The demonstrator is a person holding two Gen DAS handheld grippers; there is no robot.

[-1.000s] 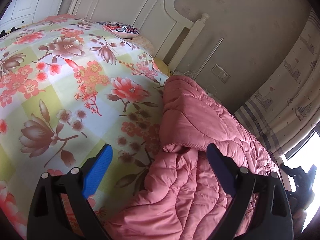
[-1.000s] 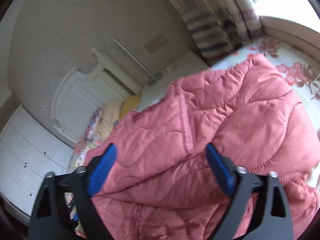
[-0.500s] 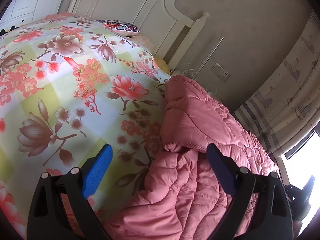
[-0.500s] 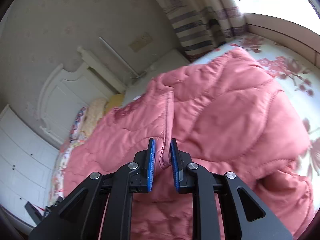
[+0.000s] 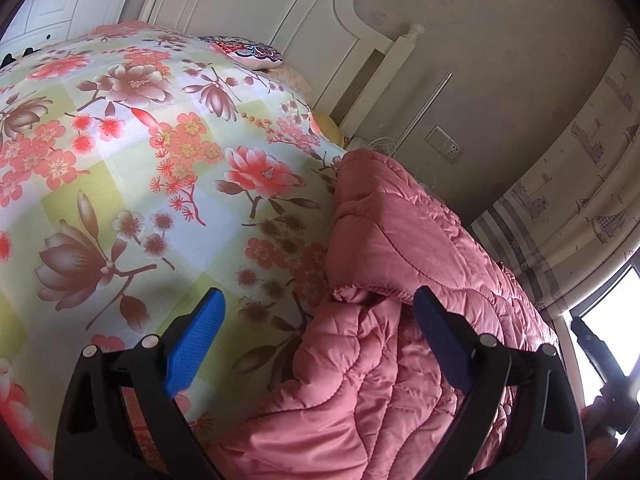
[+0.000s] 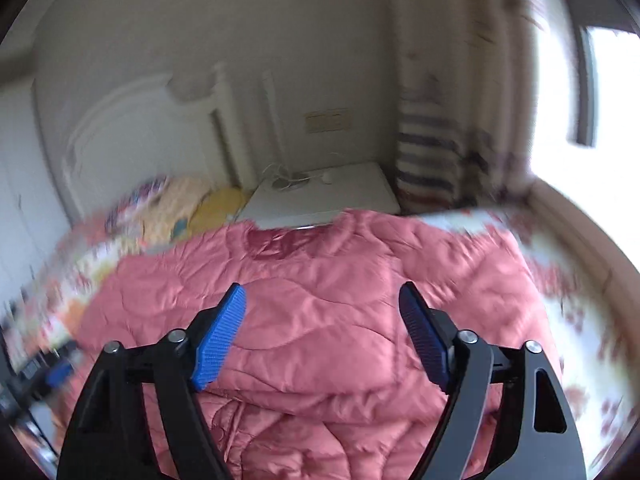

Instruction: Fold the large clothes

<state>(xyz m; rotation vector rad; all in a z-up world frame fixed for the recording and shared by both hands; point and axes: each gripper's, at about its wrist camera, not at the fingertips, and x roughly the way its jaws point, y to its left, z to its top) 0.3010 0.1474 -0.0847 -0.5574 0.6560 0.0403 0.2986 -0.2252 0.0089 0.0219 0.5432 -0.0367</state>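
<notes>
A pink quilted padded jacket (image 5: 404, 320) lies bunched and partly folded on the floral bedspread (image 5: 132, 168). My left gripper (image 5: 320, 340) is open and empty, hovering over the jacket's left edge where a folded flap ends. In the right wrist view the jacket (image 6: 320, 320) lies with its collar toward the bedside table. My right gripper (image 6: 322, 336) is open and empty just above the jacket's middle. That view is blurred by motion.
A white headboard (image 5: 280, 12) and patterned pillows (image 5: 248, 50) are at the head of the bed. A white bedside table (image 6: 324, 196) stands beyond the jacket. Curtains (image 5: 580, 184) and a bright window (image 6: 600, 100) are on the right.
My right gripper was open, shut on a fold of the jacket half a second ago, and has now let go and opened while swinging. The left gripper has barely moved.
</notes>
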